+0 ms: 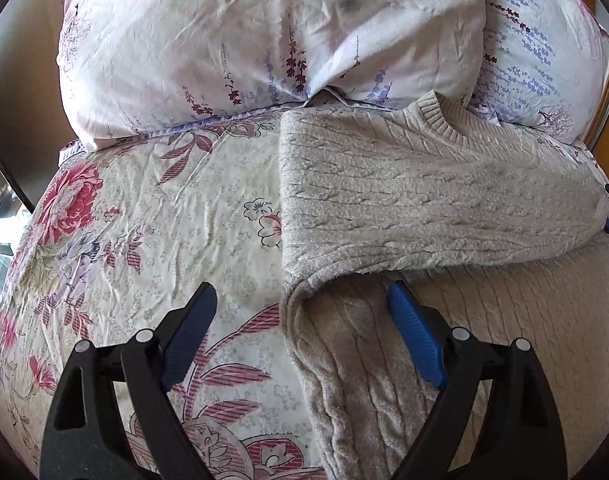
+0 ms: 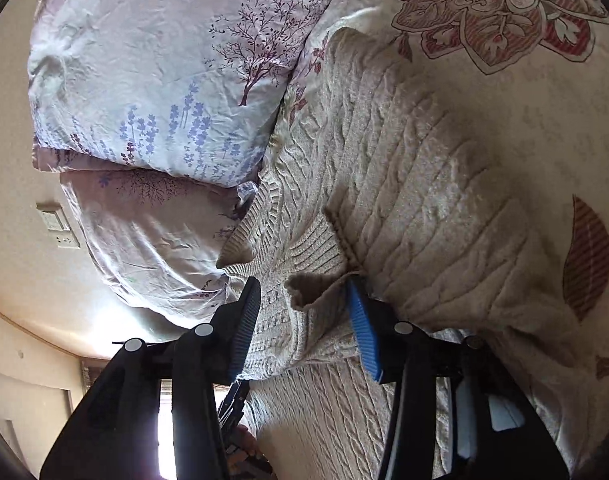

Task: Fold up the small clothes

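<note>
A cream cable-knit sweater (image 1: 404,200) lies on the floral bedspread (image 1: 144,220), its ribbed neck toward the pillows. One sleeve is folded across the body. My left gripper (image 1: 300,316) is open, its jaws straddling the sweater's left folded edge, with the right pad (image 1: 416,336) resting on the knit. In the right wrist view the sweater (image 2: 424,200) fills the middle. My right gripper (image 2: 304,316) is open, its jaws on either side of the ribbed sleeve cuff (image 2: 312,264).
Two pale pillows with purple flower prints (image 1: 244,40) (image 2: 164,80) lie at the head of the bed, touching the sweater's neck. A wall with a socket plate (image 2: 58,226) is behind them. A wooden frame (image 1: 608,100) edges the bed at right.
</note>
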